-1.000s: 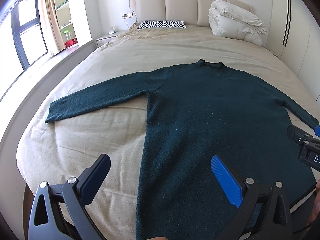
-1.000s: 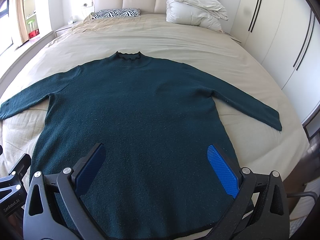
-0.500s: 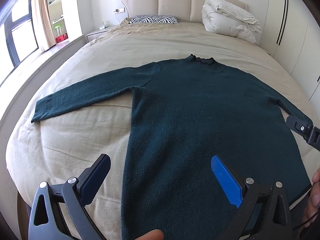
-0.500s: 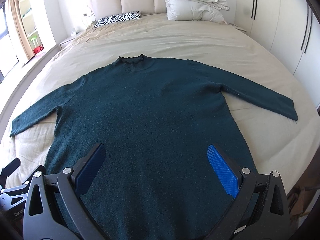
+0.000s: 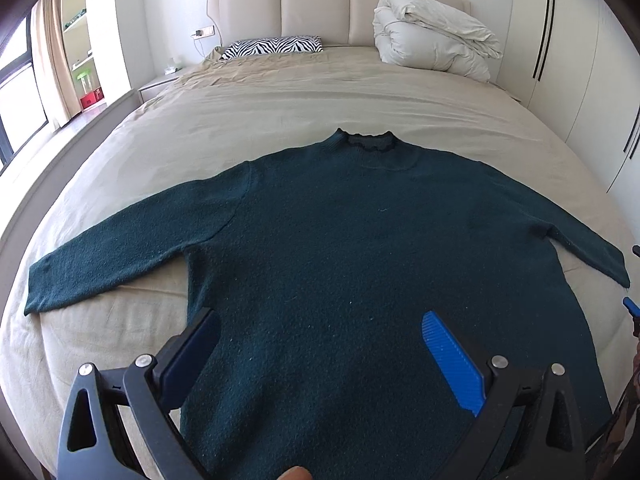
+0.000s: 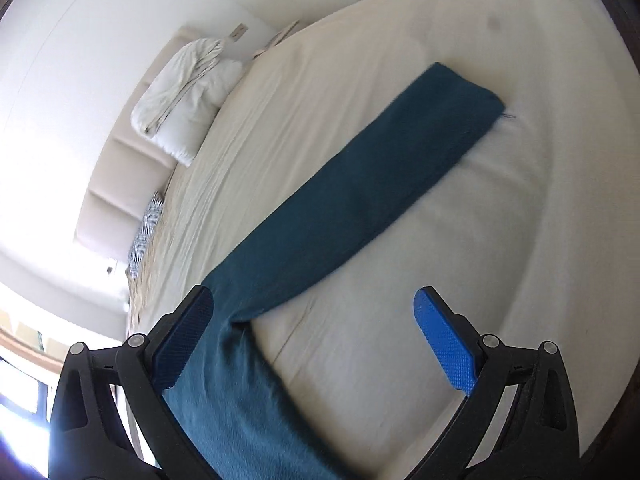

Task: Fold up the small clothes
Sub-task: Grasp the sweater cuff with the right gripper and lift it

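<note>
**Dark green sweater spread flat on the bed, both grippers empty**

The dark green sweater [image 5: 360, 272] lies face up across the foot half of the bed [image 5: 280, 100], collar toward the headboard [image 5: 320, 8], both sleeves stretched out toward the side edges. The left gripper [image 5: 320, 344] hangs above the sweater's lower body near the foot edge, its fingers [image 5: 448, 360] spread wide with nothing between them. The right gripper [image 6: 316, 332] is rolled to one side above the sleeve [image 6: 380, 192] by the bed's right edge; its fingers [image 6: 444, 340] are also wide apart and empty, one over the cloth, one over bare sheet. A folded white duvet [image 5: 432, 44] and a zebra-striped pillow [image 5: 272, 46] rest at the head end.
</note>
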Tool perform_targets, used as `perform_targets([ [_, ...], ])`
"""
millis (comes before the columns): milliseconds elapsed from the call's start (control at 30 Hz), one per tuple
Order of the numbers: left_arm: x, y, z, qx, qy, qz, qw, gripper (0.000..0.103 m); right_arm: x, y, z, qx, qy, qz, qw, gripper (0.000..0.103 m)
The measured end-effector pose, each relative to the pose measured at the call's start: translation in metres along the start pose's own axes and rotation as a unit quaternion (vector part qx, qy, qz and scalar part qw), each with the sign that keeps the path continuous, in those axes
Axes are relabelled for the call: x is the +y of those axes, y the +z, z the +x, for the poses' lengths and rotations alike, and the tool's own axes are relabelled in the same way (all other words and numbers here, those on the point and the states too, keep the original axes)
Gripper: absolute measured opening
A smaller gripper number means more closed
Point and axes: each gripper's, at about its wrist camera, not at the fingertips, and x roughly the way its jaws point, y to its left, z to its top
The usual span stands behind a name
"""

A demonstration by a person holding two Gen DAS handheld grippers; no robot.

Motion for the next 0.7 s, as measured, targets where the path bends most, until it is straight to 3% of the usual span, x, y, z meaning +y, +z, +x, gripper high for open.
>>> perform_targets([
  [100, -0.016, 0.009, 0.013, -0.016, -0.017, -0.009, 0.9997, 0.103, -0.043, 0.04, 0.022, 0.009, 0.001, 0.058, 0.998, 0.082],
  [200, -0.033, 0.017, 0.035, 0.025, -0.016, -0.001, 0.9996, 0.103, -0.076, 0.069, 0.042, 0.006, 0.021, 0.102, 0.995, 0.073],
  [333, -0.045, 0.029, 0.054, 0.036, -0.052, -0.026, 0.9977, 0.103, -0.096, 0.1, 0.065, -0.007, 0.042, 0.111, 0.993, 0.068],
  [433, -0.055, 0.038, 0.068, 0.032, -0.072, -0.017, 0.9967, 0.103, -0.109, 0.123, 0.081, -0.011, 0.047, 0.123, 0.991, 0.048],
  [467, -0.056, 0.041, 0.072, 0.035, -0.091, -0.022, 0.995, 0.102, -0.114, 0.13, 0.086, -0.011, 0.042, 0.127, 0.991, 0.034],
  [500, -0.056, 0.044, 0.077, 0.037, -0.103, -0.027, 0.9936, 0.097, -0.118, 0.136, 0.091, -0.01, 0.035, 0.131, 0.991, 0.026],
  [600, -0.056, 0.053, 0.089, 0.045, -0.143, -0.041, 0.9879, 0.087, -0.115, 0.15, 0.101, -0.017, 0.015, 0.112, 0.993, 0.012],
  [700, -0.05, 0.061, 0.101, 0.057, -0.191, -0.074, 0.9771, 0.081, -0.077, 0.154, 0.111, -0.017, -0.007, 0.06, 0.998, 0.008],
])
